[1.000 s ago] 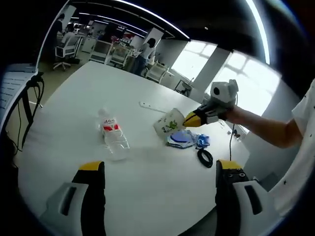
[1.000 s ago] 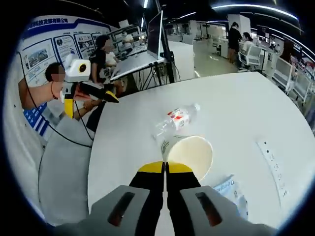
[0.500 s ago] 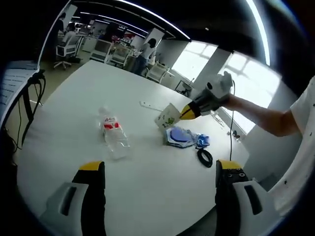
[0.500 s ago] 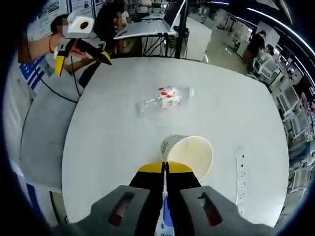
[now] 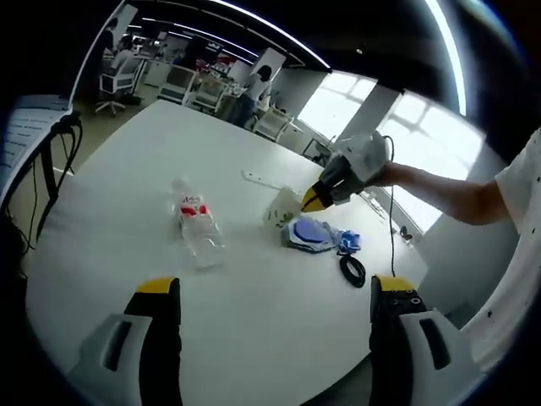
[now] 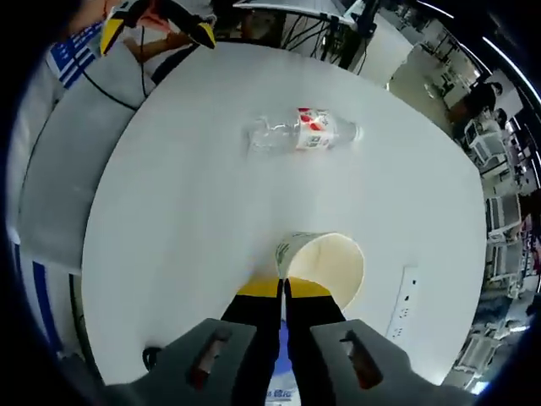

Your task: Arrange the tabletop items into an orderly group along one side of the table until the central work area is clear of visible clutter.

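Claw states first: the right claw (image 6: 283,292) is clenched on the rim of a paper cup (image 6: 325,262), its yellow-tipped jaws pressed together with the cup wall between them, while the left claw (image 5: 275,292) stands released, its two jaws spread wide apart and holding nothing. Beneath both lies the white counter (image 5: 127,178), the largest element, round-edged and mostly bare; the right claw hangs above it, carrying the cup clear of the surface with the cup's open mouth turned toward the camera, a pinch at the rim being the natural hold for so light and hollow a thing. Ahead of the right claw and well apart from it, a clear water bottle (image 6: 304,134) with a red label lies on its side near the middle of the counter; seen from the left claw it is ahead and slightly to the left (image 5: 196,227), so it is probably the next item to be moved to the edge. In the left gripper view the right claw (image 5: 314,201) comes in from the right with the cup (image 5: 281,207) held just beside a flat blue-and-white packet (image 5: 311,235) and, nearer the left claw's right jaw, a coiled black cable (image 5: 352,271); these sit close together toward one side, which suggests the group is being formed there. Beyond the cup lies a white power strip (image 5: 260,180).
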`<state>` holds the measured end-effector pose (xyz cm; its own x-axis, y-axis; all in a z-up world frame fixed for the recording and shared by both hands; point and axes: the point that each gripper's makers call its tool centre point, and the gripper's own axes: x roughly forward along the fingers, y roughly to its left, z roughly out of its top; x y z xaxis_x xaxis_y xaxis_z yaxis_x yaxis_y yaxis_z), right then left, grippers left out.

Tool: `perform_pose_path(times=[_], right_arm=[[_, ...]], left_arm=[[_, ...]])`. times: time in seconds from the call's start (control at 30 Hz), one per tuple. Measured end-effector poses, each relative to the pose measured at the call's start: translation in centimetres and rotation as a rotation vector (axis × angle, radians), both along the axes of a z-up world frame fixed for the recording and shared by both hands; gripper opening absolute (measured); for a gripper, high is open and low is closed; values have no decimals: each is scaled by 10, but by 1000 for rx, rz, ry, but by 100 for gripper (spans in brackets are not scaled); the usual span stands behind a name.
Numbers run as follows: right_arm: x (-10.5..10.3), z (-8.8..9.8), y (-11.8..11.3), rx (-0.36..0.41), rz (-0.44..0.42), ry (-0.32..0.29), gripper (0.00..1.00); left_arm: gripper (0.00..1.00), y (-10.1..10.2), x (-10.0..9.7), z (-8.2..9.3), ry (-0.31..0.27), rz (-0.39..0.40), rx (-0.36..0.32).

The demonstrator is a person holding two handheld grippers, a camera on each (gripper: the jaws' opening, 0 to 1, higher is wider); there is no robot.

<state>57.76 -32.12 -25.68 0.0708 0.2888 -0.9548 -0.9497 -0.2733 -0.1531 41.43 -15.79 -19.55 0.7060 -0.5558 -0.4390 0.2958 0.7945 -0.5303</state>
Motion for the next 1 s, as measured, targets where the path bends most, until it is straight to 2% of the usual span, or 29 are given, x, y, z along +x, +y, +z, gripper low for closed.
perform_pose_path(times=[0.37,1.0], right_arm=[[1,-12,-8,-65,65,-38,0],[-3,-15,-4,-72,72,-23,2]], left_arm=[[96,-2,-2,0,3,5,-5],[95,-3,-3,-2,8,11,-14]])
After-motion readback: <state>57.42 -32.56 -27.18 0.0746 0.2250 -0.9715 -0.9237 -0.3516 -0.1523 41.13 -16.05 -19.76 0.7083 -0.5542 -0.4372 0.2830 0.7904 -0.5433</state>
